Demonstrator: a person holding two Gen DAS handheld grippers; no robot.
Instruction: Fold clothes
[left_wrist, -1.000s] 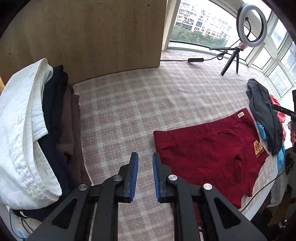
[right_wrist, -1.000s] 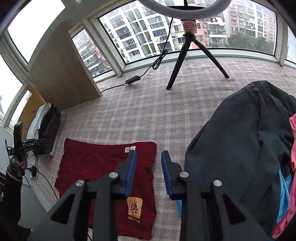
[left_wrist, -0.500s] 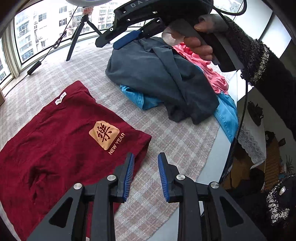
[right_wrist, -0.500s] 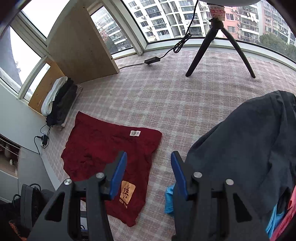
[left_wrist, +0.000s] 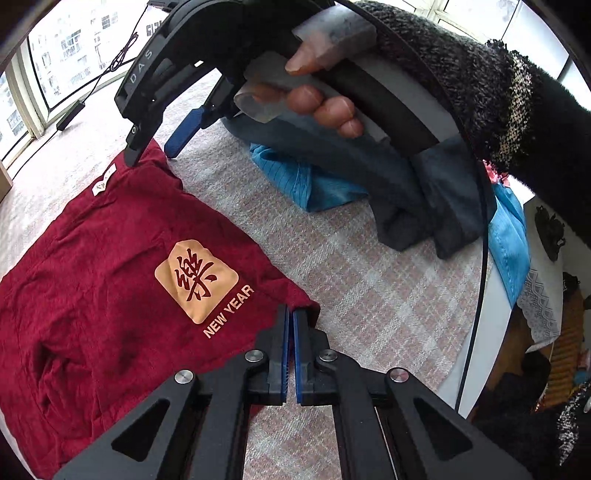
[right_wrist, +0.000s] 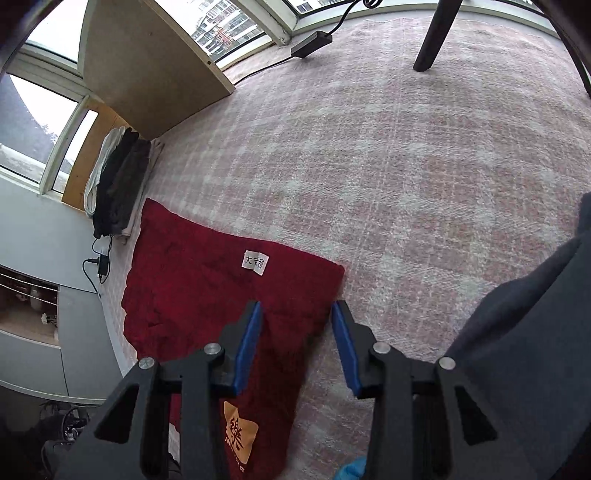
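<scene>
Red shorts (left_wrist: 110, 280) with an orange "NEW YEAR" patch lie flat on the checked tablecloth (left_wrist: 362, 295). My left gripper (left_wrist: 290, 314) is shut on the near hem corner of the shorts. My right gripper (right_wrist: 297, 314) is open and hovers over the waistband corner of the shorts (right_wrist: 221, 291), near the white label (right_wrist: 255, 263). It also shows in the left wrist view (left_wrist: 159, 147), held by a hand above that corner.
A pile of unfolded clothes, dark grey (left_wrist: 413, 199) over blue (left_wrist: 314, 181), lies to the right. A stack of folded clothes (right_wrist: 118, 184) sits at the far left by a wooden board (right_wrist: 147, 62). A tripod leg (right_wrist: 432, 40) stands behind. The table edge (left_wrist: 476, 332) runs at the right.
My left gripper has moved forward and shut on the hem corner of the shorts. My right gripper has dropped lower over the waistband corner and opened wider.
</scene>
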